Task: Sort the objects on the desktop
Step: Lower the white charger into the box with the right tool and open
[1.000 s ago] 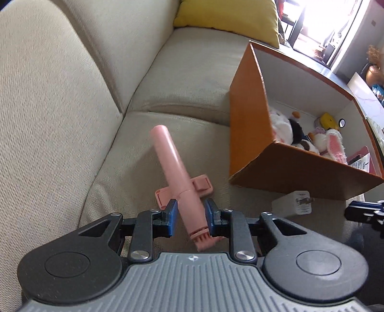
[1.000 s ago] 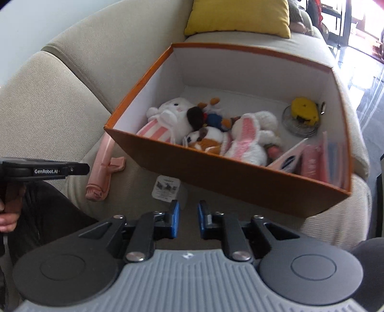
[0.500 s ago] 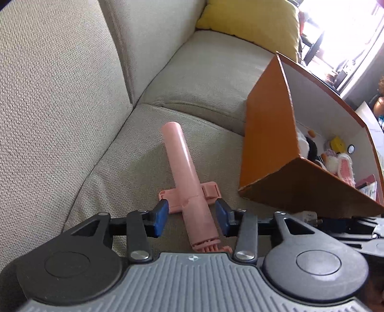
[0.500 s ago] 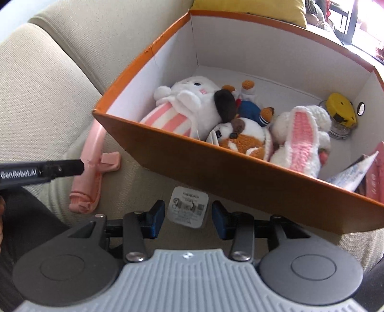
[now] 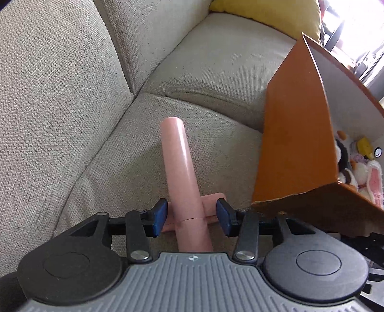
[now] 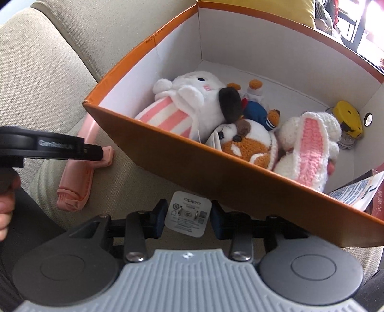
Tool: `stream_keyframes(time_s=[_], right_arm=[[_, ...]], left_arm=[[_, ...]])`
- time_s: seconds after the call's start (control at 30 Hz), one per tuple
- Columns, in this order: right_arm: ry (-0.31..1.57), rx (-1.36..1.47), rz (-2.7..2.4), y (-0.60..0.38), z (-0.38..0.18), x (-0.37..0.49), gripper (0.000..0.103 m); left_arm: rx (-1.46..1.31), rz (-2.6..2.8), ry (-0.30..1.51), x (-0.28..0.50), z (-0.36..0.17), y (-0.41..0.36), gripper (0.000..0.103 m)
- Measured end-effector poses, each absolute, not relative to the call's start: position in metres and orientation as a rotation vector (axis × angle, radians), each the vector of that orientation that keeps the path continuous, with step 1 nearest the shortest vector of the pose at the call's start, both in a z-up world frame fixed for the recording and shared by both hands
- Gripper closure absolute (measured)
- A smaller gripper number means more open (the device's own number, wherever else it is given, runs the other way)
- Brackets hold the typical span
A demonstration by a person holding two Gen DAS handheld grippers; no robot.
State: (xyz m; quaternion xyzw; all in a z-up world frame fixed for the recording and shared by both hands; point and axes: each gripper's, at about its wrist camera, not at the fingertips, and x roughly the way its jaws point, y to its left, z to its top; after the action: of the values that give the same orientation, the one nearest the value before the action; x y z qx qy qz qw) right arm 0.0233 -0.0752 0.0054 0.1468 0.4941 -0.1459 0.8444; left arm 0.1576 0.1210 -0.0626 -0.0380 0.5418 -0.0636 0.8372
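Note:
A pink selfie stick [image 5: 181,172] lies on the beige sofa seat, left of an orange box [image 5: 295,134]. My left gripper [image 5: 191,217] is open, its blue pads on either side of the stick near its folded clamp, not touching it. The stick also shows in the right wrist view [image 6: 76,177], with the left gripper [image 6: 48,146] above it. A white OPPO charger [image 6: 188,217] lies on the seat in front of the box [image 6: 216,177]. My right gripper [image 6: 188,218] is open around the charger, pads close beside it.
The box holds plush toys: a white and pink rabbit [image 6: 192,105], a brown and white dog [image 6: 244,144], a crocheted bunny [image 6: 309,144], plus a yellow tape measure [image 6: 348,117] and booklets [image 6: 355,194]. A yellow cushion [image 5: 268,14] lies behind. The sofa backrest [image 5: 60,84] rises left.
Both grippers have opened wider and moved forward and down. The left now straddles the pink stick at its clamp; the right now straddles the white charger.

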Motion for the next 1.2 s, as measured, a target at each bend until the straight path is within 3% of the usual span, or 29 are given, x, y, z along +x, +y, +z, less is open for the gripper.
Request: stream_keyframes(time_s=[0.67, 0.73, 0.8, 1.2], right_arm=[[1.083, 0.275, -0.29, -0.083, 0.022, -0.038, 0.063], [1.088, 0.297, -0.294, -0.088, 0.022, -0.051, 0.063], [1.098, 0.301, -0.308, -0.092, 0.024, -0.061, 0.063], [1.109, 0.331, -0.526, -0.142, 0.032, -0.114, 0.064]], left_arm=[[-0.157, -0.101, 1.148, 0.171, -0.068, 0.125, 0.052], [-0.172, -0.102, 1.145, 0.171, -0.067, 0.127, 0.067], [-0.174, -0.104, 1.145, 0.168, -0.067, 0.128, 0.07], [-0.182, -0.195, 1.122, 0.116, -0.049, 0.125, 0.072]])
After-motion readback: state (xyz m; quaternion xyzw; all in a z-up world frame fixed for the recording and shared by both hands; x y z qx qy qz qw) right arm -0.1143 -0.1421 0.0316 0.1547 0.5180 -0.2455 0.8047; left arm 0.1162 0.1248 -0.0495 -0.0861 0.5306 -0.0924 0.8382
